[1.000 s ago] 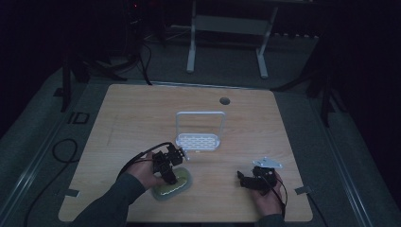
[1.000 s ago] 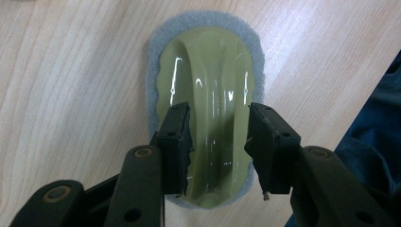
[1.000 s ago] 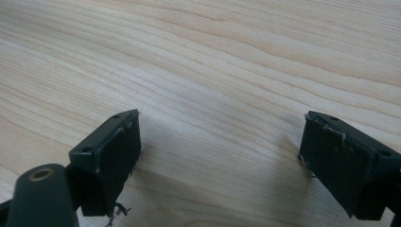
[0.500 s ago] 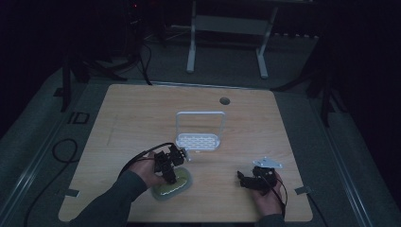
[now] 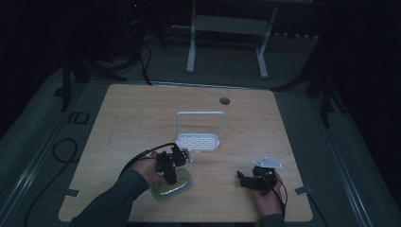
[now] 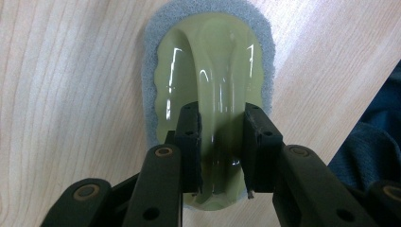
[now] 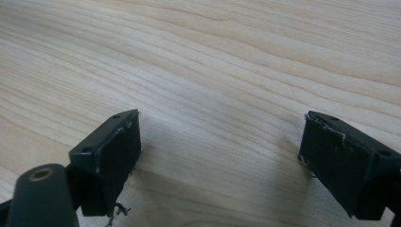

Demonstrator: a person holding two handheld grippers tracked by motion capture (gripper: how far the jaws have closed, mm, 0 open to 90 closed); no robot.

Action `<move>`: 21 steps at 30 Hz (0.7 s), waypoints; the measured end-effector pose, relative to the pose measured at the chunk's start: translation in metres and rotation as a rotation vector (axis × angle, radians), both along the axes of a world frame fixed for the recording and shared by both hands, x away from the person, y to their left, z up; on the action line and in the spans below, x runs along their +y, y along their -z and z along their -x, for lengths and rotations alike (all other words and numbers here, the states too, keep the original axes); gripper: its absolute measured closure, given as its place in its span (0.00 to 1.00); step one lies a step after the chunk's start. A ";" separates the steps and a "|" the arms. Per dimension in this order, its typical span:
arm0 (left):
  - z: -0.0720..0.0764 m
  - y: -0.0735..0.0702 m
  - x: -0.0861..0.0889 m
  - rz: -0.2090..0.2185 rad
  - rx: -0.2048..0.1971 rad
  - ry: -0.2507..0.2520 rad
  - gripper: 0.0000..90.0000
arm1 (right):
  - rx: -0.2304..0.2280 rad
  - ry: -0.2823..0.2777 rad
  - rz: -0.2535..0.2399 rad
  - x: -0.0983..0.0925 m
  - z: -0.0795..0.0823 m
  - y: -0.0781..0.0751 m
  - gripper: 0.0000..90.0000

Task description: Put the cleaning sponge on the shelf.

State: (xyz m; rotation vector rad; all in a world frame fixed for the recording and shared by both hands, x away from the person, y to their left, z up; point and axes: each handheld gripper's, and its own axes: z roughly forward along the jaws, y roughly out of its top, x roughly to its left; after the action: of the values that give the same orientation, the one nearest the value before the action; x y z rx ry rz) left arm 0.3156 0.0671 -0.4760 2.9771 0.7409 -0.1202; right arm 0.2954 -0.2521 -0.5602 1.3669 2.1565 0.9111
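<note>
Nothing we can see has shifted since a second ago. Our left gripper [image 6: 221,156] clamps the yellow-green handle of the scrubber [image 6: 210,71], which lies just in front of the white rack [image 5: 199,135]. Right of the scrubber, our right gripper [image 7: 220,165] rests with jaws wide over bare table [image 5: 142,113].

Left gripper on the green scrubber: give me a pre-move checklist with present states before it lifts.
1. Left gripper straddles the scrubber handle ridge, one jaw on each side: ok.
2. Jaws pressing firmly on the handle: cannot tell.
3. Scrubber lies flat on the table, grey pad down: ok.
4. White rack stands apart from the scrubber: ok.
5. Right gripper open over bare wood, holding nothing: ok.
</note>
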 end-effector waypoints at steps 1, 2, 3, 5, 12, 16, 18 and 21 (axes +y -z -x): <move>0.000 0.000 -0.001 -0.002 0.001 0.004 0.79 | 0.000 0.000 0.000 0.000 0.000 0.000 0.14; 0.000 0.000 -0.001 -0.004 0.001 0.005 0.79 | 0.000 0.000 0.000 0.000 0.000 0.000 0.14; -0.001 -0.001 -0.001 -0.004 0.001 0.008 0.79 | 0.000 0.000 0.000 0.000 0.000 0.000 0.14; -0.002 -0.001 -0.001 0.000 -0.001 0.010 0.79 | -0.001 -0.001 0.000 0.000 0.000 0.000 0.14; -0.004 -0.007 0.001 0.015 -0.006 0.013 0.80 | 0.001 0.002 -0.002 0.000 0.000 0.000 0.14; -0.006 -0.011 0.001 0.017 -0.022 0.018 0.79 | 0.001 0.003 -0.002 0.000 0.000 0.000 0.14; -0.008 -0.013 0.002 0.020 -0.029 0.012 0.79 | 0.000 0.001 -0.001 0.000 0.000 0.000 0.14; -0.010 -0.014 0.003 0.014 -0.035 0.015 0.79 | 0.000 0.001 0.000 0.000 0.000 0.000 0.14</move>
State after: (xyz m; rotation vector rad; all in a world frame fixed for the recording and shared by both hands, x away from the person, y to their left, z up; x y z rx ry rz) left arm 0.3258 0.0701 -0.4618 2.9638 0.7113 -0.0733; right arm 0.2954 -0.2520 -0.5602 1.3678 2.1554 0.9114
